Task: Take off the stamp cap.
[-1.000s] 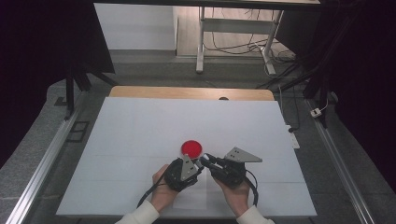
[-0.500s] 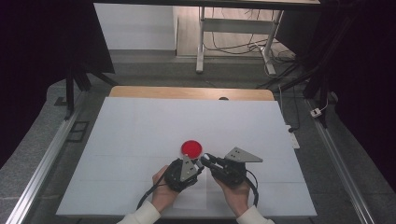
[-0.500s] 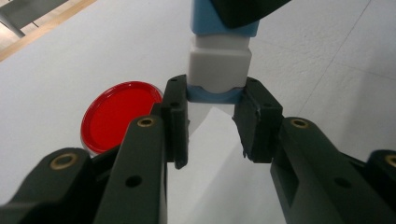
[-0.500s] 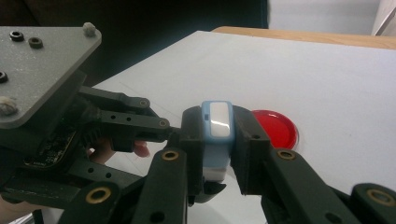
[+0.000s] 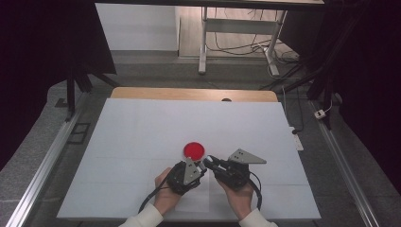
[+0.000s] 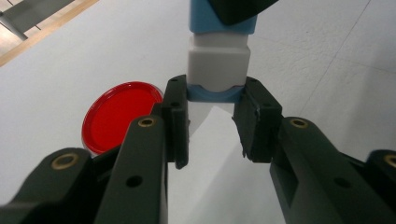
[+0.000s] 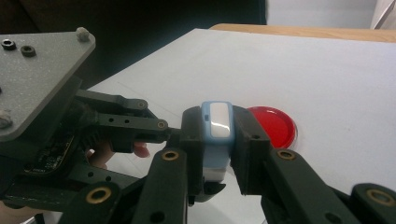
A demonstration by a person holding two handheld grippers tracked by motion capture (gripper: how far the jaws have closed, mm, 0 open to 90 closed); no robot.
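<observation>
A small blue-and-white block (image 7: 218,116) hangs just above the white tabletop (image 5: 142,132), held from both ends. My left gripper (image 6: 212,93) is shut on its blue lower end, with the white middle section (image 6: 217,63) rising beyond the jaws. My right gripper (image 7: 218,128) is shut on the other blue end, its pads on both sides of the block. In the high view the two grippers meet tip to tip near the front edge, left gripper (image 5: 197,168), right gripper (image 5: 210,163). A red round disc (image 5: 194,150) lies flat on the table just beyond them.
A wooden strip (image 5: 189,93) runs along the table's far edge. Metal rails (image 5: 42,170) flank both sides. A white power strip (image 5: 297,141) lies off the right edge. The left gripper's grey plate (image 7: 37,70) stands close at the left of the right gripper view.
</observation>
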